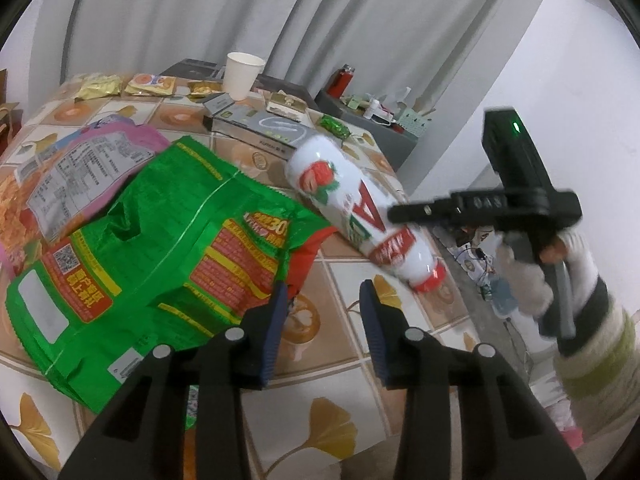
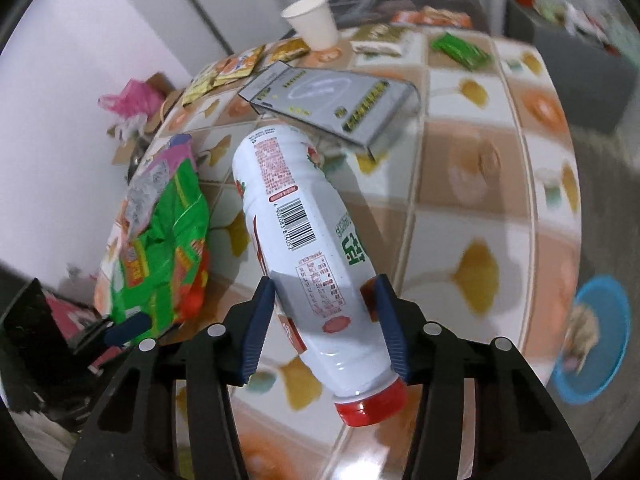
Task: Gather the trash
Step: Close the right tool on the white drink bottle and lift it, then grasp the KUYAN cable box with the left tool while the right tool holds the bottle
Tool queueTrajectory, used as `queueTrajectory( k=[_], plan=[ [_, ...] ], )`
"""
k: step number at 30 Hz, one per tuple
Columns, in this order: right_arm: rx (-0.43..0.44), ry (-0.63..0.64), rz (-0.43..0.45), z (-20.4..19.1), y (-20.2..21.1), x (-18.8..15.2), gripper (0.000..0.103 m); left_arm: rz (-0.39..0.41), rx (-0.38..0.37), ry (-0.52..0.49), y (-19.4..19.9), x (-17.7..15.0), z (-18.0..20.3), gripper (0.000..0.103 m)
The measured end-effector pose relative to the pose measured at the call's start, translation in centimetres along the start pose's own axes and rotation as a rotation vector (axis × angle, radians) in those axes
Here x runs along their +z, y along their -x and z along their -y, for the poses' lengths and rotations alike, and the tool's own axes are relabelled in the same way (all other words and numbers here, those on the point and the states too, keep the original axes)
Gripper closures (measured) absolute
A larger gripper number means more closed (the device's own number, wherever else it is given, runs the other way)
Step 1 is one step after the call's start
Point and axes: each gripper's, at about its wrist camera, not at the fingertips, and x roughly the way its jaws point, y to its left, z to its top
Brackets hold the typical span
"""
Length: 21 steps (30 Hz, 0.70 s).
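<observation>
Right wrist view: right tongs (image 2: 324, 284) clamped on a white bottle (image 2: 296, 208), one blue pad pressed to each side of its lower body, just above the red cap (image 2: 370, 404). Bottle tilted, cap nearest the camera, base pointing away toward a grey box (image 2: 328, 100). Barcode and printed table facing up. Lying left of the bottle, a crumpled green bag (image 2: 176, 240), with a pink one tucked under its far end. Beyond the box, a paper cup (image 2: 312, 24), upright, with several small flat packets near it. Tiled pattern of orange and yellow leaves across the tabletop (image 2: 480, 200). Off the tabletop's right edge, lower down and blurred, a blue dish (image 2: 600, 336).

Left wrist view: left tongs (image 1: 324, 288) standing partly open, with only bare tabletop showing in the gap. Left pad right at the red corner of the green bag; whether touching it, cannot tell. Bag spread wide over the left half of the view, print side up. Bottle seen here near the tabletop's right edge, slanting down to the right, strawberry picture facing the camera. Gripped by the right tongs reaching in from the right, with a hand (image 1: 560, 264) in a striped sleeve on the handle behind them.
</observation>
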Motion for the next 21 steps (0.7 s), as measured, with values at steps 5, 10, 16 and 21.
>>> queueTrajectory(
  k=[5,10,16,21],
  plan=[
    [0.038,-0.141,0.029,1.0,1.6,-3.8,0.055,-0.009,-0.017,-0.028,-0.1,0.5,1.5,0.066],
    [0.111,-0.292,0.092,2.0,2.8,-7.9,0.055,-0.060,-0.095,-0.007,-1.2,0.9,2.7,0.053],
    [0.311,-0.420,0.124,3.6,3.1,-11.6,0.045,-0.119,-0.131,0.048,-3.0,1.4,3.5,0.042],
    [0.310,-0.435,0.189,4.9,4.8,-11.6,0.041,-0.163,-0.115,0.062,-4.2,1.3,3.8,0.038]
  ],
)
